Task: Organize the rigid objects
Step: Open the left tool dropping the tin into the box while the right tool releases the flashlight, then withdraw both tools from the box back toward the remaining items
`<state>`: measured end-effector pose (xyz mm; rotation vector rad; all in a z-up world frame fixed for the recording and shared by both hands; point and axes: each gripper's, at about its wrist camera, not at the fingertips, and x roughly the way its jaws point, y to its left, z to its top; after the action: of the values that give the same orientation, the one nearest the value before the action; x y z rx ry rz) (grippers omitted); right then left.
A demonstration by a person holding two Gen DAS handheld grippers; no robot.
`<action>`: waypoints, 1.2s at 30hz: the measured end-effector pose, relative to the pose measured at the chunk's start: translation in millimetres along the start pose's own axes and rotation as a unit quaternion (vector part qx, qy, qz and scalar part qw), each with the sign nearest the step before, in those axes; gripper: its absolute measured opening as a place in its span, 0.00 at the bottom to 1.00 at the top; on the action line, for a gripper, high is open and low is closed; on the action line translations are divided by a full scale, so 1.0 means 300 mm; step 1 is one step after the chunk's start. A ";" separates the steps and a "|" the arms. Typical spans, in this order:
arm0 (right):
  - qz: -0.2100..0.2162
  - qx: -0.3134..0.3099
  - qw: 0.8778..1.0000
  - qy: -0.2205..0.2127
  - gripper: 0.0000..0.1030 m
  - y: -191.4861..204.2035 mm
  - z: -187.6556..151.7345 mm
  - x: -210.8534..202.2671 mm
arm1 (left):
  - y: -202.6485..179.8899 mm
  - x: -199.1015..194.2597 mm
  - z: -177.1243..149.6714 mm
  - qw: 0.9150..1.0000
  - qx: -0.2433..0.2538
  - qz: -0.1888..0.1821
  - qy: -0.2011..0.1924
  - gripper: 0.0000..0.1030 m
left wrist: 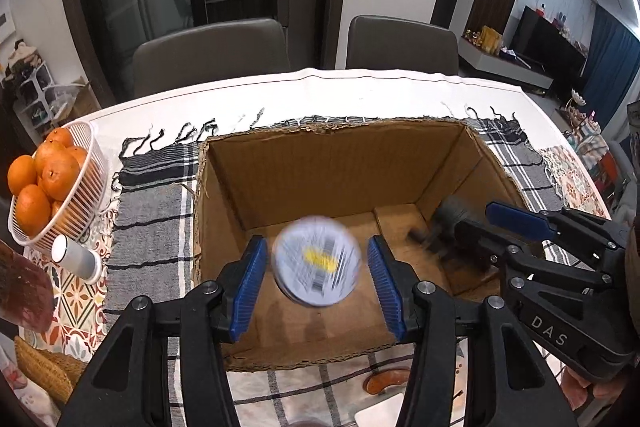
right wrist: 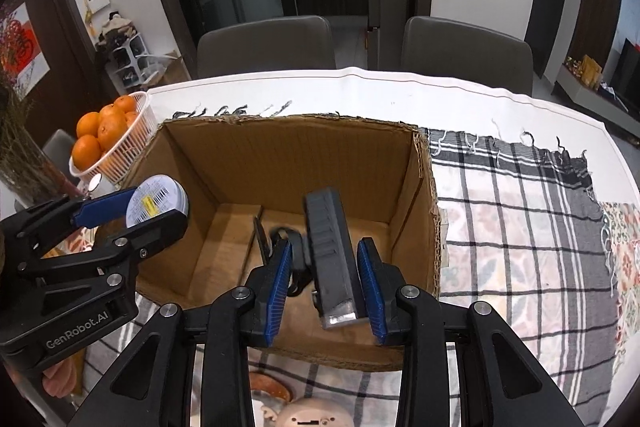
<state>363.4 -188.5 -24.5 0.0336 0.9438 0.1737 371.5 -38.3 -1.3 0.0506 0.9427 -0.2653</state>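
Note:
An open cardboard box (left wrist: pixel 304 167) (right wrist: pixel 280 155) stands on the checked cloth. My left gripper (left wrist: pixel 318 267) is open above the box; a round white tin (left wrist: pixel 316 261) with a barcode label is blurred between its blue pads, apart from both. In the right wrist view the tin (right wrist: pixel 158 201) shows by the left gripper's fingers (right wrist: pixel 104 207). My right gripper (right wrist: pixel 324 275) is over the box's near right side. Its pads stand either side of a dark grey tool (right wrist: pixel 330 247) with a black strap; the gap on the left is visible. The tool (left wrist: pixel 452 223) shows blurred in the left wrist view.
A white basket of oranges (left wrist: pixel 48 183) (right wrist: pixel 116 143) stands left of the box. A white cylinder (left wrist: pixel 76 259) lies beside it. Two grey chairs (left wrist: pixel 212 55) stand behind the table. A beige object (right wrist: pixel 312 413) lies at the near edge.

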 end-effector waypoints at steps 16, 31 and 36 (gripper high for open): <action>-0.030 -0.005 0.997 -0.069 0.37 0.023 -0.024 -0.198 | -0.012 -0.233 -0.067 0.996 -0.008 0.032 -0.088 0.71; -0.073 0.015 0.985 -0.156 0.68 0.067 -0.197 -0.475 | -0.051 -0.511 -0.276 0.977 -0.020 0.087 -0.192 1.00; -0.081 0.015 0.980 -0.178 0.75 0.091 -0.293 -0.562 | -0.063 -0.577 -0.361 0.974 -0.023 0.092 -0.206 1.00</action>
<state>192.0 -193.2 62.2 0.0149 0.5873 -0.0004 184.4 -4.2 75.7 0.0374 0.5251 -0.0763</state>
